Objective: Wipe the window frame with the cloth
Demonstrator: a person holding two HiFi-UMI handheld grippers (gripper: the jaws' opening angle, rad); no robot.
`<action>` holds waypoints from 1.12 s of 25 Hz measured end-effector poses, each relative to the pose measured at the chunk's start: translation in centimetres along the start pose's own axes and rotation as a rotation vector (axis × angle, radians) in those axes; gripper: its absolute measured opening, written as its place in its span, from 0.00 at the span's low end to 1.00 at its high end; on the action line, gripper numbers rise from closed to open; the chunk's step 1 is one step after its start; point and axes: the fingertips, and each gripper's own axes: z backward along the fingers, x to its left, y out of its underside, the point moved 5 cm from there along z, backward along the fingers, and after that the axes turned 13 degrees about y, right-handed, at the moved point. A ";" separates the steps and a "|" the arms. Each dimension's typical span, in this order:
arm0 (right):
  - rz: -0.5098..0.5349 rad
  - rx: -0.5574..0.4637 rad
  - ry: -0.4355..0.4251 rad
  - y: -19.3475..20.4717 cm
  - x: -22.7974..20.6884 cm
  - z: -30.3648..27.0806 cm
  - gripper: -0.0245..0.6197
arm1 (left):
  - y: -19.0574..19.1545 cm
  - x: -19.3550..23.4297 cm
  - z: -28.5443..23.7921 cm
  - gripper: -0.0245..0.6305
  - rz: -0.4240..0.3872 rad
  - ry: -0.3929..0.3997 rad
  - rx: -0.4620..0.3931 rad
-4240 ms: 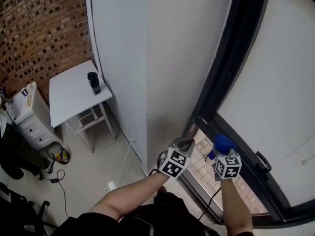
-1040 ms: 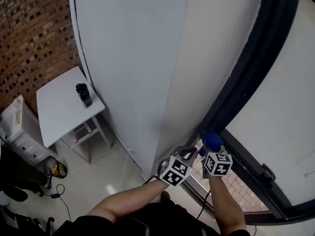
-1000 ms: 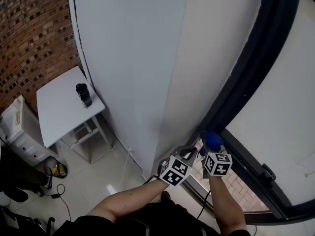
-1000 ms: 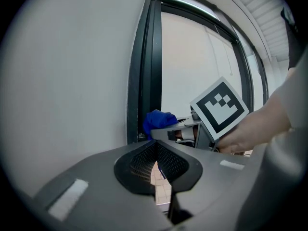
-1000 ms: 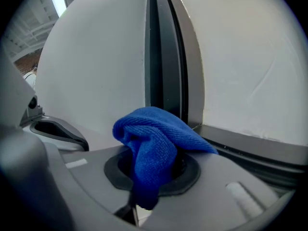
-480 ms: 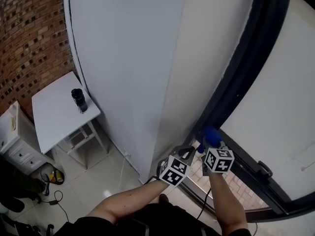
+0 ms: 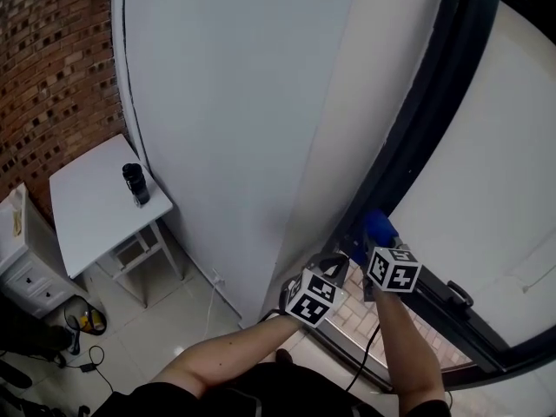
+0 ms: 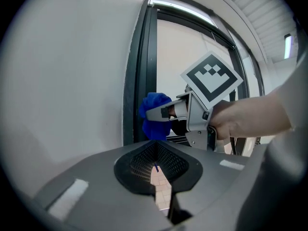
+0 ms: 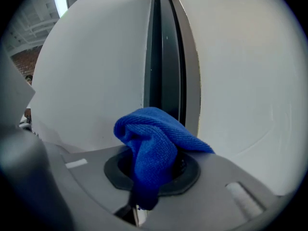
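Note:
My right gripper [image 7: 375, 243] is shut on a bunched blue cloth [image 7: 376, 228], which is pressed against the foot of the upright black window frame [image 7: 427, 111]. In the right gripper view the cloth [image 9: 155, 141] bulges out of the jaws [image 9: 150, 174], with the dark frame [image 9: 163, 57] rising straight ahead between white wall and pale glass. My left gripper [image 7: 331, 266] hangs just left of it, shut with nothing in it. The left gripper view looks over its own jaws [image 8: 157, 166] at the cloth [image 8: 153, 114] and the frame [image 8: 139, 71].
A white wall [image 7: 243, 102] stands left of the frame. A small white table [image 7: 87, 211] with a black cup [image 7: 132, 184] sits by a brick wall [image 7: 52, 50]. A handle [image 7: 457, 294] sticks out of the lower window rail.
The right gripper has carried the cloth left from the lower rail to the foot of the upright frame and slightly up it. The left gripper has stayed beside it.

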 end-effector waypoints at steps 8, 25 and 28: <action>0.013 -0.033 0.028 -3.8 -0.3 1.1 0.13 | -1.8 -1.1 0.4 0.03 -0.018 0.046 -0.039; 0.066 -0.128 0.047 -13.6 -1.1 3.7 0.13 | -8.8 -1.8 2.2 0.03 -0.024 0.075 -0.118; 0.074 -0.133 0.050 -14.8 -1.2 3.9 0.13 | -10.3 -1.9 2.4 0.03 -0.031 0.086 -0.133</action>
